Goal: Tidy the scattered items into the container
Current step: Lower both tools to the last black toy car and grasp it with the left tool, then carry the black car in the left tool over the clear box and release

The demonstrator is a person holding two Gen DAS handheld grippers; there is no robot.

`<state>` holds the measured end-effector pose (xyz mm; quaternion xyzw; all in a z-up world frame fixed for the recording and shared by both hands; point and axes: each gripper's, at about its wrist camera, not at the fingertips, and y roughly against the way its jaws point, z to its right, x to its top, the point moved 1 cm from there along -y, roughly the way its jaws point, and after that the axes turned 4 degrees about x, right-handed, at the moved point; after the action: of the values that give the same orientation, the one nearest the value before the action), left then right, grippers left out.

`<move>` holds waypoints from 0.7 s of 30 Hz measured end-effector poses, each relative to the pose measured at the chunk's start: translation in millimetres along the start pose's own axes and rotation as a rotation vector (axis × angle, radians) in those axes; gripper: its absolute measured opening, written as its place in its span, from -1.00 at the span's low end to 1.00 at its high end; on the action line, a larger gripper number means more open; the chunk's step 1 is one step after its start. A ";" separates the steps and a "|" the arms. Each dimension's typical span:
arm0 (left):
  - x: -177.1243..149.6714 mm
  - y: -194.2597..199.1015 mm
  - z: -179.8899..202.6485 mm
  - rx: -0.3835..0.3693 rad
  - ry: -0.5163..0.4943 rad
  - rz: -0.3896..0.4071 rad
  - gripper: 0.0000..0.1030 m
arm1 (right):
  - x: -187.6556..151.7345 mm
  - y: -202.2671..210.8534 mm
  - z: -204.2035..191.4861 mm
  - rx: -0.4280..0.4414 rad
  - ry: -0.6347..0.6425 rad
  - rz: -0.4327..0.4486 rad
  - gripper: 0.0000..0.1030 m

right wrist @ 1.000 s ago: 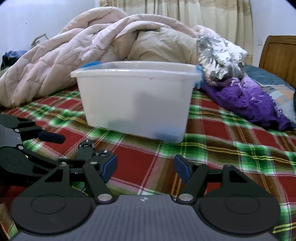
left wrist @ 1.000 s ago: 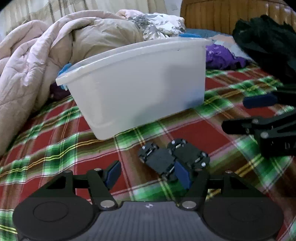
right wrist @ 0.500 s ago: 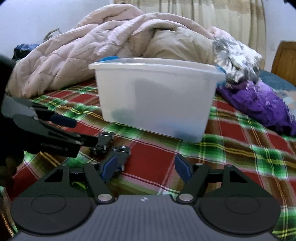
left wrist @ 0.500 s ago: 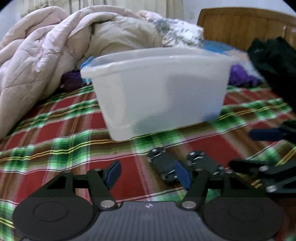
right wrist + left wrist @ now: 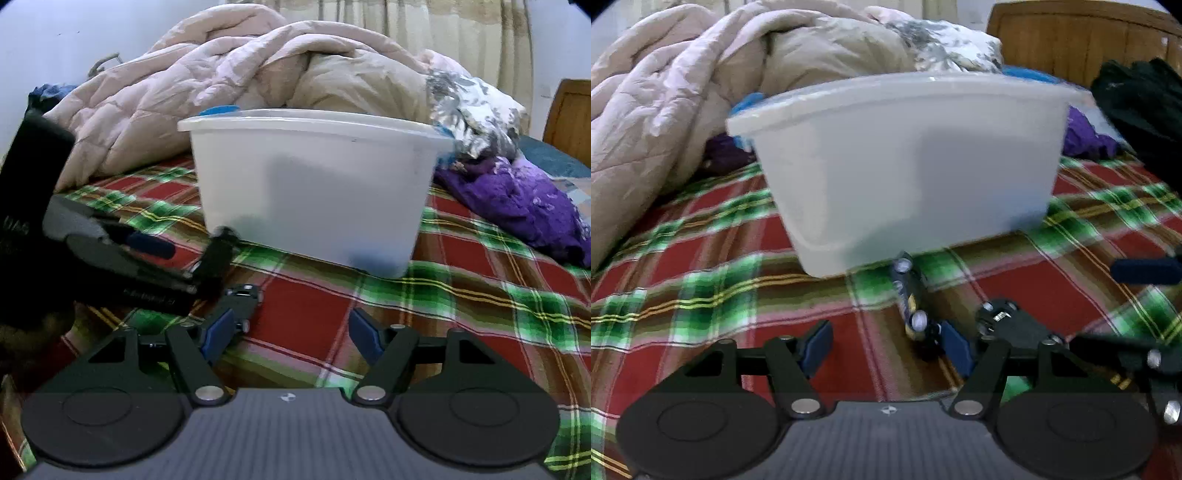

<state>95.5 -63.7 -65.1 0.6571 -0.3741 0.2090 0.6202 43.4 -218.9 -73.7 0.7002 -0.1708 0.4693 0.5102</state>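
Observation:
A white translucent plastic container (image 5: pixel 908 166) stands on the plaid bedspread; it also shows in the right wrist view (image 5: pixel 314 192). Two dark toy cars lie in front of it. One (image 5: pixel 910 299) is tipped on its side just ahead of my left gripper's right fingertip. The other (image 5: pixel 1012 325) lies flat to the right, by the right gripper's fingers. My left gripper (image 5: pixel 886 345) is open and empty. My right gripper (image 5: pixel 291 332) is open and empty, with a car (image 5: pixel 242 302) at its left fingertip. The left gripper (image 5: pixel 140 251) reaches in from the left with the tipped car (image 5: pixel 218 258) at its tip.
A crumpled pink quilt (image 5: pixel 665 103) is piled behind and left of the container. Purple clothing (image 5: pixel 517 206) lies to its right, a dark garment (image 5: pixel 1137 99) and a wooden headboard (image 5: pixel 1071 37) beyond. The red and green plaid bedspread (image 5: pixel 701 288) covers the bed.
Both grippers moved closer to the container and cars. One toy car, lying flat before, now stands tipped on its side near the container's front. Both grippers stayed open.

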 end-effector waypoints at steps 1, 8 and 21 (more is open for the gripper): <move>0.8 -0.3 -2.5 -0.002 0.006 0.001 0.32 | 0.6 -1.3 -3.4 0.005 0.006 -0.001 0.40; 9.2 -8.6 -2.0 -0.036 -0.016 0.001 0.32 | -1.3 -14.8 -29.5 0.014 0.092 -0.026 0.35; 14.3 -28.2 -1.2 -0.061 -0.013 -0.032 -0.36 | -0.2 -42.4 -27.1 0.041 0.018 -0.051 -0.35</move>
<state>125.9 -67.3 -72.9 0.6451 -0.3739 0.1833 0.6407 60.7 -177.4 -96.3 0.7103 -0.1388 0.4658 0.5092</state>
